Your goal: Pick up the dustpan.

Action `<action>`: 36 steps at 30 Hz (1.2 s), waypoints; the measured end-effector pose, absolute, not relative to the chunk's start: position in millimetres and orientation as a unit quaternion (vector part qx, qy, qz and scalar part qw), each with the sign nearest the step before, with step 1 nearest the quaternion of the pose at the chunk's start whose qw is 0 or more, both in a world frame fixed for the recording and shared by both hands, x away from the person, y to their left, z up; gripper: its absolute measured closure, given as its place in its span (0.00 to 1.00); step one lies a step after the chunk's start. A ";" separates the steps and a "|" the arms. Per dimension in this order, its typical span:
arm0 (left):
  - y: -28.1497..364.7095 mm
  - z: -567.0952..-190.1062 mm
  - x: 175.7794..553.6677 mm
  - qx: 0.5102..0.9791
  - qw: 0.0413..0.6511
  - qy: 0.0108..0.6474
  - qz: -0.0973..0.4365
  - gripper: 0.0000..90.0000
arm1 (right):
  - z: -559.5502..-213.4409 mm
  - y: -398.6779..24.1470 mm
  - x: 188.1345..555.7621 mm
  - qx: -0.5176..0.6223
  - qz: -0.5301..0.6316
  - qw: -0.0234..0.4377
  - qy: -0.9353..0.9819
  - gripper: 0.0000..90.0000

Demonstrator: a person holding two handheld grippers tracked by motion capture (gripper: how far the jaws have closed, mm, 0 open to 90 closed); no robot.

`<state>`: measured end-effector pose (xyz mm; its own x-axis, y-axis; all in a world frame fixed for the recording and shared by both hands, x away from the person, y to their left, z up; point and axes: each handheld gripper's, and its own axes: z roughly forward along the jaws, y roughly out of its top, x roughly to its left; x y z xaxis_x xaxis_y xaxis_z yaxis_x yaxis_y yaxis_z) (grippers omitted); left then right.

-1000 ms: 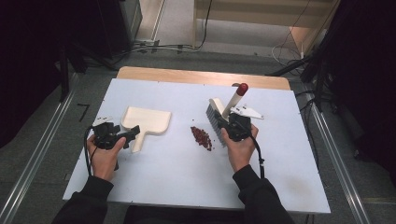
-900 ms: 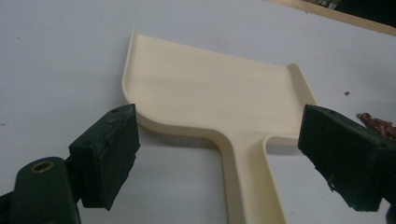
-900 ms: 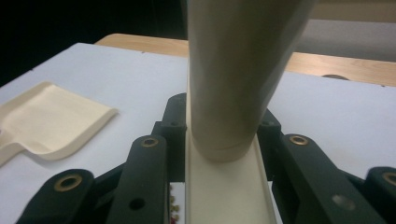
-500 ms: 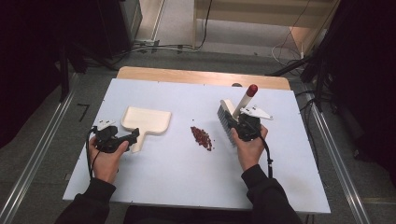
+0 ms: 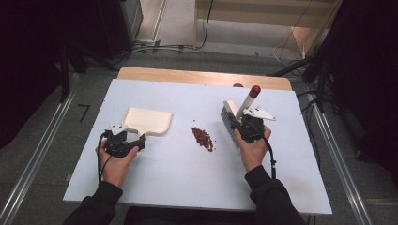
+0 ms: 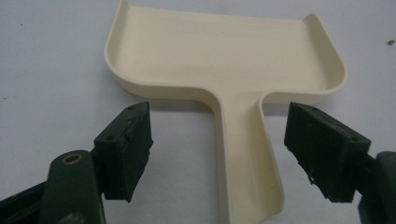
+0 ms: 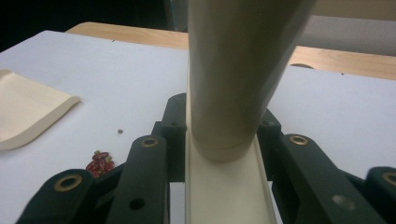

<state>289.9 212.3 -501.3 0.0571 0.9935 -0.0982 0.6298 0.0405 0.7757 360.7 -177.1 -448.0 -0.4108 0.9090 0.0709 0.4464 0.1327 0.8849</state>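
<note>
1. A person sits at the white desk (image 5: 155,187) with a claw in each hand, forearms coming in from the near edge.
2. The left claw (image 5: 136,140) lies low on the desk at the handle end of a cream plastic dustpan (image 5: 146,121). In the left gripper view the dustpan's handle (image 6: 245,158) runs between the two black pads (image 6: 126,147), with bare desk showing on either side of it, so the pads do not press on it. The jaws have just been closing in on the handle, but the claw is released for now.
3. The dustpan rests flat on the desk, left of centre, its open mouth turned towards the middle.
4. The right claw (image 5: 246,124) is clenched on a cream hand brush with dark bristles and a red-tipped handle (image 5: 232,119). In the right gripper view the jaws sit tight against both sides of the brush's pale body (image 7: 224,186).
5. The brush is held with its bristles towards the desk and its handle slanting up and away from the person.
6. A small heap of dark red beans (image 5: 202,138) lies on the desk between the dustpan and the brush, just beside the bristles and apart from the dustpan's mouth.
</note>
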 end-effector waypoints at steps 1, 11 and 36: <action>210.6 -502.2 290.6 0.642 0.342 0.633 0.265 0.30 | -448.3 -176.9 360.6 0.478 0.451 0.257 0.708 0.71; 199.6 -507.2 296.5 0.654 0.322 0.621 0.290 0.43 | -449.1 -175.7 360.3 0.477 0.448 0.258 0.710 0.71; 192.9 -513.8 300.0 0.677 0.304 0.607 0.286 0.69 | -451.3 -174.1 360.1 0.475 0.446 0.256 0.714 0.71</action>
